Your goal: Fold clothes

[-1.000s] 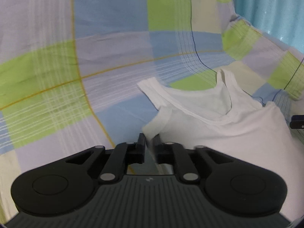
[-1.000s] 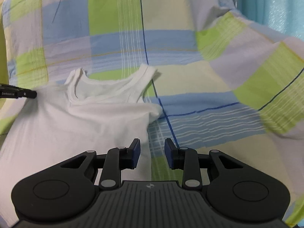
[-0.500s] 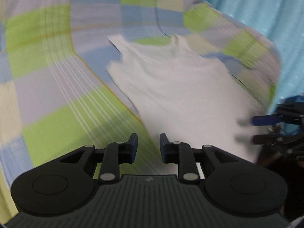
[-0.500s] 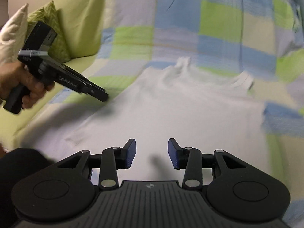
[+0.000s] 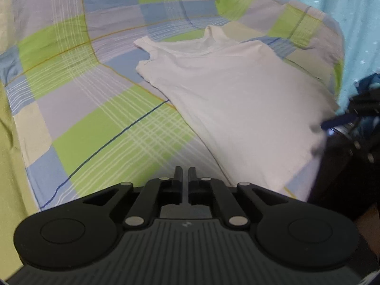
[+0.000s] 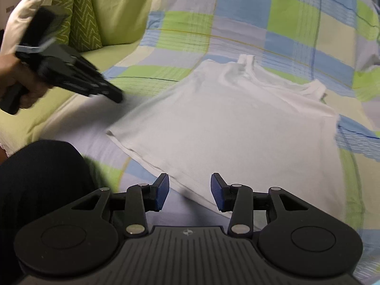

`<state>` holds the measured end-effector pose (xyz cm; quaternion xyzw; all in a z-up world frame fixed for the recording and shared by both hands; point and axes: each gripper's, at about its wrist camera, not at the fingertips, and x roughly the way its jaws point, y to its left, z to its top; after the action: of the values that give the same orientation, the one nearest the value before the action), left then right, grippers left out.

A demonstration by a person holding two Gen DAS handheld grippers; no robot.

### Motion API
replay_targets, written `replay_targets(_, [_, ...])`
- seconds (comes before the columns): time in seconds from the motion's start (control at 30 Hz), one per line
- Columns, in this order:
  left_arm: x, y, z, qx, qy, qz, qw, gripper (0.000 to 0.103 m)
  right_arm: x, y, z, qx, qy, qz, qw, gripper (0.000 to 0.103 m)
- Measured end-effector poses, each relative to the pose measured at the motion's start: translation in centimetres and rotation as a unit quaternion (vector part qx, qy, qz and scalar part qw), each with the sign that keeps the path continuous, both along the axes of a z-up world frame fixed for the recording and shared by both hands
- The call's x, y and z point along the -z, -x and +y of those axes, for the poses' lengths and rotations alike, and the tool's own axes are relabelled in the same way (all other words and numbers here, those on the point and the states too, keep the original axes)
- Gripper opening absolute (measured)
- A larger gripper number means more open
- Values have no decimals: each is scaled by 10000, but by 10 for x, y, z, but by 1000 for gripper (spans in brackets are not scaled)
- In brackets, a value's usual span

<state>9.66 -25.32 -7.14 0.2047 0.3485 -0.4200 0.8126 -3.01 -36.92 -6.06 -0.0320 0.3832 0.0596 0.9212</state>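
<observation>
A white sleeveless top [image 5: 237, 95] lies spread flat on the checked sheet [image 5: 114, 128], straps at the far end and hem towards me. My left gripper [image 5: 185, 174] hangs over the sheet left of the top's side edge, fingers together with nothing between them. In the right wrist view the same top [image 6: 237, 123] fills the middle, and my right gripper [image 6: 190, 190] stands open just above its hem. The left gripper [image 6: 117, 98], held in a hand [image 6: 21, 87], is blurred above the top's left hem corner. At the right edge of the left wrist view the right gripper [image 5: 337, 121] is blurred.
The blue, green and lilac checked sheet [image 6: 296, 35] covers a green sofa [image 6: 114, 11] with zigzag cushions [image 6: 80, 23] at the back left. A teal curtain [image 5: 332, 0] hangs at the right. A dark-clothed leg [image 6: 40, 178] sits beside the hem corner.
The left gripper let go of the top's armhole edge, opened, then shut empty. Both grippers drew back from the strap end to the hem end. The right gripper stayed open.
</observation>
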Motion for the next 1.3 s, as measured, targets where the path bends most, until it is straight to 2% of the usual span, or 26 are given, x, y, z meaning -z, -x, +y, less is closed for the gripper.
replay_targets(0.1, [0, 27, -3, 505, -103, -197, 9985, 12, 0, 11, -13, 215, 186, 90, 9996, 45])
replay_targets(0.17, [6, 36, -9, 632, -148, -74, 9979, 19, 0, 18, -25, 450, 159, 168, 9987, 46])
replay_targets(0.23, [14, 42, -15, 671, -163, 104, 9976, 27, 0, 25, -42, 787, -110, 178, 9967, 47])
replay_targets(0.3, [21, 42, -17, 565, -82, 267, 9980, 27, 0, 33, -59, 1157, -364, 177, 9925, 47])
replay_targets(0.37, [22, 43, -19, 476, -36, 235, 9986, 26, -1, 38, -74, 1460, -366, 176, 9884, 47])
replay_targets(0.43, [21, 43, -20, 441, -51, 195, 9988, 7, -3, 42, -87, 1682, -257, 192, 9852, 47])
replay_targets(0.53, [19, 40, -15, 366, -8, 258, 9990, 6, -2, 46, -111, 1984, -359, 257, 9791, 51])
replay_targets(0.67, [15, 38, -4, 308, 20, 269, 9992, 6, 10, 48, -147, 2469, -1159, 414, 9612, 51])
replay_targets(0.83, [11, 45, -8, 419, -165, 63, 9990, 6, 23, 44, -170, 2633, -1793, 435, 9469, 51])
replay_targets(0.9, [11, 50, -12, 573, -367, -149, 9976, 6, 27, 43, -178, 2691, -2054, 426, 9400, 51])
replay_targets(1.0, [16, 49, -14, 641, -521, -205, 9964, 5, 31, 43, -188, 2778, -2383, 401, 9297, 51])
replay_targets(1.03, [17, 48, -13, 616, -483, -157, 9968, 6, 33, 43, -190, 2797, -2442, 427, 9275, 49])
replay_targets(1.07, [18, 45, -12, 583, -440, -120, 9973, 5, 35, 43, -192, 2815, -2501, 453, 9253, 43])
replay_targets(1.17, [18, 45, -13, 541, -414, -132, 9976, 6, 41, 40, -195, 2759, -2660, 544, 9220, 18])
replay_targets(1.23, [18, 47, -15, 552, -439, -189, 9973, 6, 42, 41, -197, 2702, -2760, 559, 9207, 5])
replay_targets(1.3, [17, 48, -14, 558, -438, -231, 9972, 6, 40, 46, -200, 2789, -2862, 466, 9155, 5])
